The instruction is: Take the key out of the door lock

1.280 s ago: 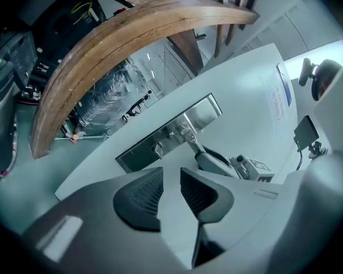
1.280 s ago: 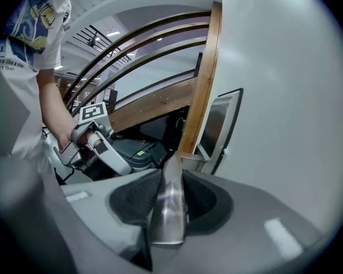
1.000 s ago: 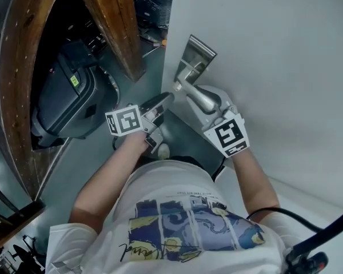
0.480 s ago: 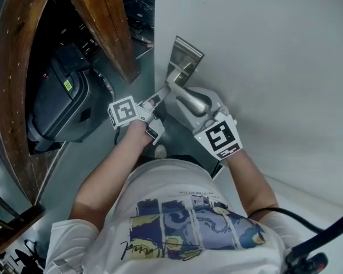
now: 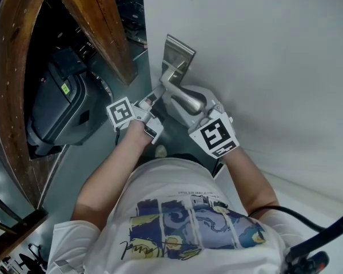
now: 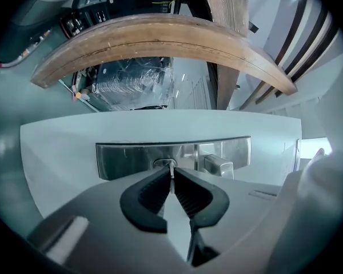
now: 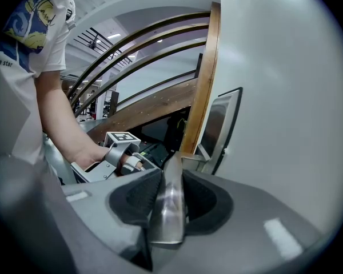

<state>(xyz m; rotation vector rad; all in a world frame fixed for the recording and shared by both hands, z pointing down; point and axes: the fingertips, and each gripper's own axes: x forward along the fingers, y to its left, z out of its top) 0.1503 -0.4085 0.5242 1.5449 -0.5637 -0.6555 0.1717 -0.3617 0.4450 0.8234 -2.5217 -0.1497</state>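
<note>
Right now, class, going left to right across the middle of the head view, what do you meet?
curved wooden beam → dark case → left gripper, its jaws closing on the key → right gripper → white door

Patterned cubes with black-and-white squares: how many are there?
2. One cube sits on the left tool, whose jaws are closing on the key in the lock; the other sits on the right tool, clamped on the door handle. None seems hidden.
</note>
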